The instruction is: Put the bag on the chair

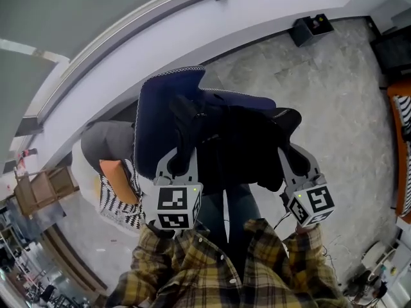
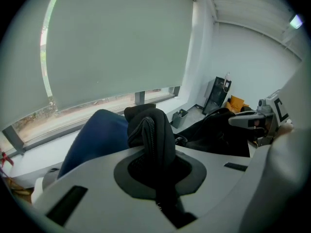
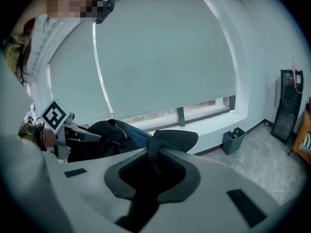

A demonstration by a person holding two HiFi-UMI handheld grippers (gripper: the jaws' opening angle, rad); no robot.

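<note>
A black bag (image 1: 241, 143) hangs between my two grippers, over the seat of a dark blue chair (image 1: 160, 114). My left gripper (image 1: 183, 147) is shut on a zippered fold of the bag (image 2: 153, 135), which stands up between its jaws. My right gripper (image 1: 288, 147) is shut on the bag's other side, a black fabric flap (image 3: 167, 142) pinched in the jaws. In the left gripper view the blue chair back (image 2: 95, 137) shows just behind the bag. The chair's seat is mostly hidden under the bag.
A grey cushion (image 1: 109, 143) and a black-and-white patterned basket (image 1: 122, 201) with an orange item stand left of the chair. A white window ledge (image 1: 192, 37) runs behind it. A dark bin (image 1: 311, 29) stands on the floor far right. An orange shelf edge (image 1: 401, 153) is at right.
</note>
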